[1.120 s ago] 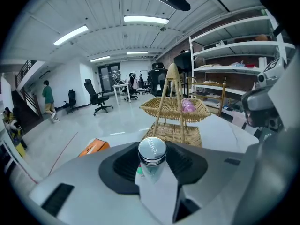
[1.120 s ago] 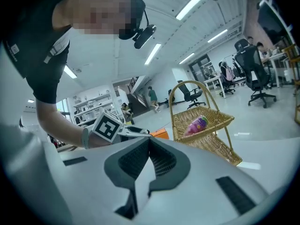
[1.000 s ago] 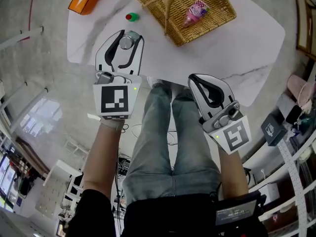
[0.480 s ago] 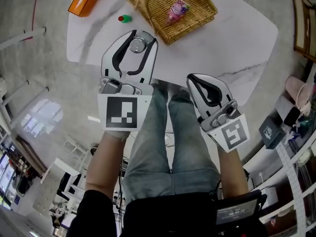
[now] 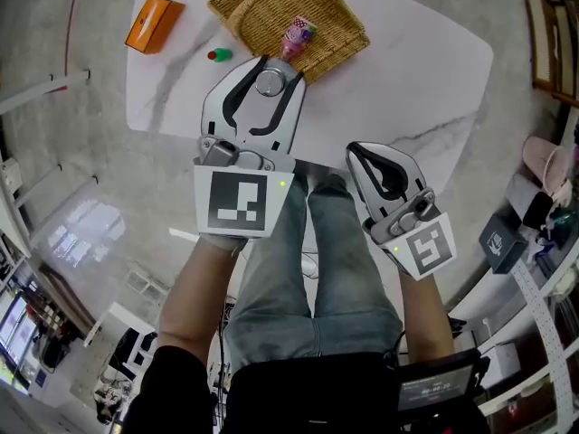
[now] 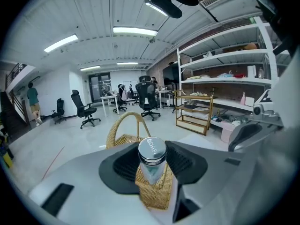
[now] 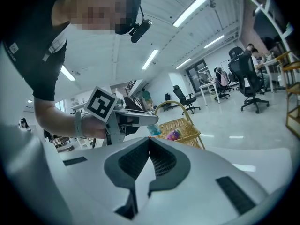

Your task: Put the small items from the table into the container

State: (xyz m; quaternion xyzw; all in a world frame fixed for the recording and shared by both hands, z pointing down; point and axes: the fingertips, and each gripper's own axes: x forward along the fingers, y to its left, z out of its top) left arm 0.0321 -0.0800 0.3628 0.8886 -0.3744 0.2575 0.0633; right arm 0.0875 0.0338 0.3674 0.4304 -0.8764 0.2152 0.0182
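The left tongs [image 5: 272,69] are gripping a small clear bottle [image 5: 269,82] with a silver cap, their jaws standing partly closed around its body. They are hanging at the near edge of the wicker basket [image 5: 244,7], upper centre of the head view. The right tongs [image 5: 369,155] are pressing their jaws together on nothing, over the near edge of the bench [image 5: 407,70] at centre right.

The step in hand is probably delivery of the bottle. The next move is calling for the bottle to go over the rim, clear of the arched handle, before the jaws part. A pink item [image 5: 298,34] is already lying in the basket.

The left gripper view is showing the pads on the bottle's body below the cap; the head view is giving only the cap from above. Only the head view is showing what is waiting on the bench: a small green-and-red item [image 5: 218,55] and an orange box [image 5: 154,23], upper left.
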